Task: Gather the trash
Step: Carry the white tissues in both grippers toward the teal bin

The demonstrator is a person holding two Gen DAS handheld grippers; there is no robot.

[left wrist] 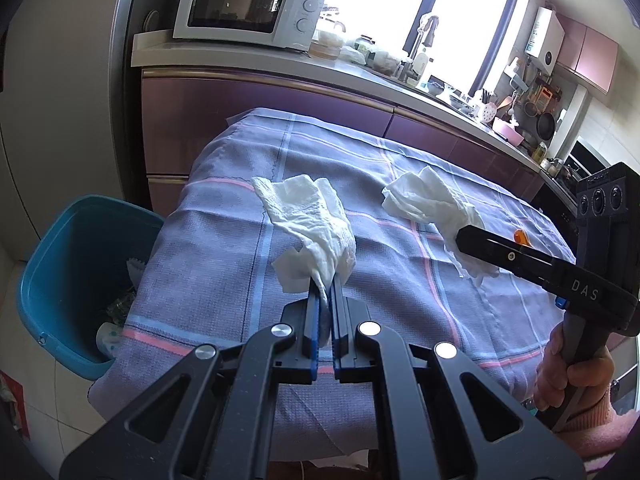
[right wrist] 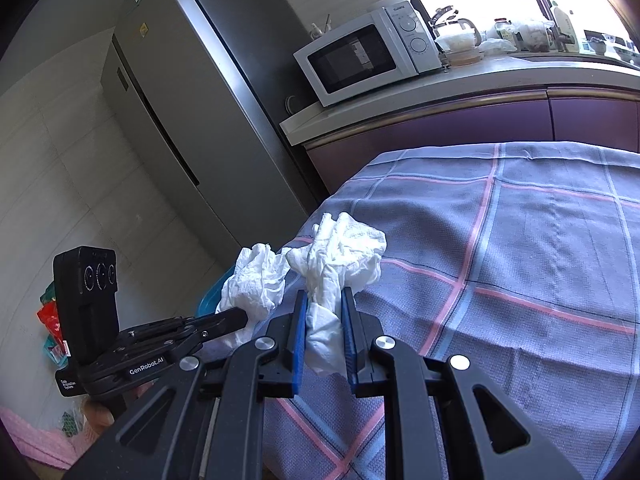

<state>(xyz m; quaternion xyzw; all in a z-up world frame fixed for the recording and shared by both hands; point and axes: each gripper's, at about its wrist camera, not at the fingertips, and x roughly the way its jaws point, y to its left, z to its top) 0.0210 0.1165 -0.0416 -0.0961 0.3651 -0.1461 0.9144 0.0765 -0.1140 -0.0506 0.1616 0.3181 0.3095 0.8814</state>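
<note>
Table with tablecloth (left wrist: 224,264) stood in front of the kitchen counter (left wrist: 248,62). Microwave (left wrist: 250,8) sat on the counter's left end, refrigerator (right wrist: 188,92) left of it. Trash bin (left wrist: 68,280) stood on the floor at the table's left edge. Left gripper (left wrist: 325,280) held one crumpled tissue (left wrist: 316,216) above the cloth near the bin side. Right gripper (right wrist: 325,300) held a second tissue (right wrist: 344,252) to its right. The two tissues hung apart.
</note>
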